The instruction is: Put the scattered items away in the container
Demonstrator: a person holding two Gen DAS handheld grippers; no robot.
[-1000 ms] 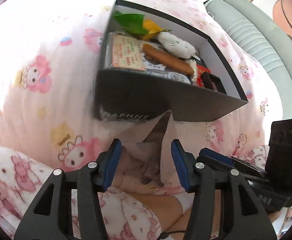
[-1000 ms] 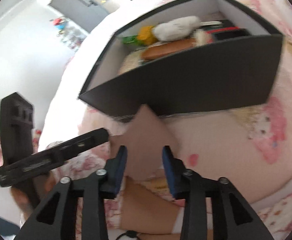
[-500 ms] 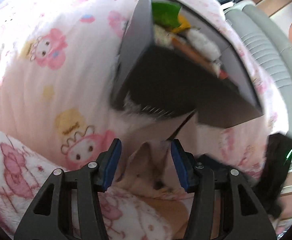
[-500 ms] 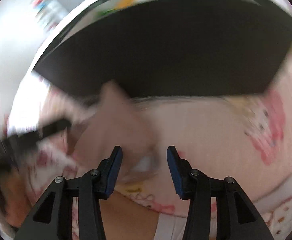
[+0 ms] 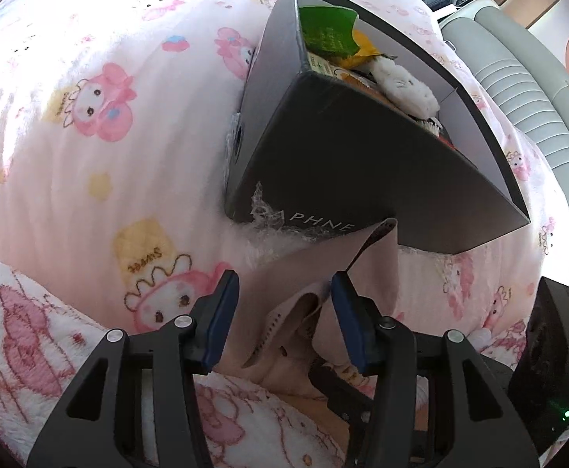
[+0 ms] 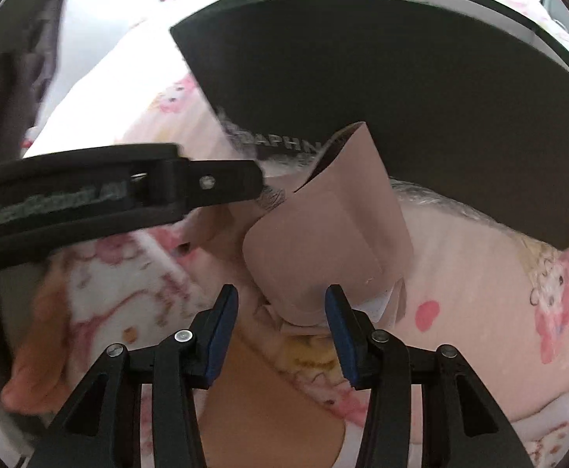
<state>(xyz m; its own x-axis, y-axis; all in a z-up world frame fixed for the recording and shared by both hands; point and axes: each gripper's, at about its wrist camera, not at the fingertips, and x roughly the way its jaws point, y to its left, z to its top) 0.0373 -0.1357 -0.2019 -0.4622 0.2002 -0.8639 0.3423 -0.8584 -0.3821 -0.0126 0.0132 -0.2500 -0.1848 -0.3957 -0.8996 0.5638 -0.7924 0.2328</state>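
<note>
Both tools, left and right, gape around a pink pouch, ungripped, below the "DAPHNE" box.

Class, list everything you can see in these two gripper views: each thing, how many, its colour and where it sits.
box: one, black, white inside, on the blanket
blanket: one, pink cartoon print, underneath everything
green packet: one, at the box's far end
plush toy: one, white, inside box
paper bag: one, dusty pink, in front of box
left gripper: black, blue pads, open around the bag
right gripper: same, jaws just opened, astride the bag
</note>
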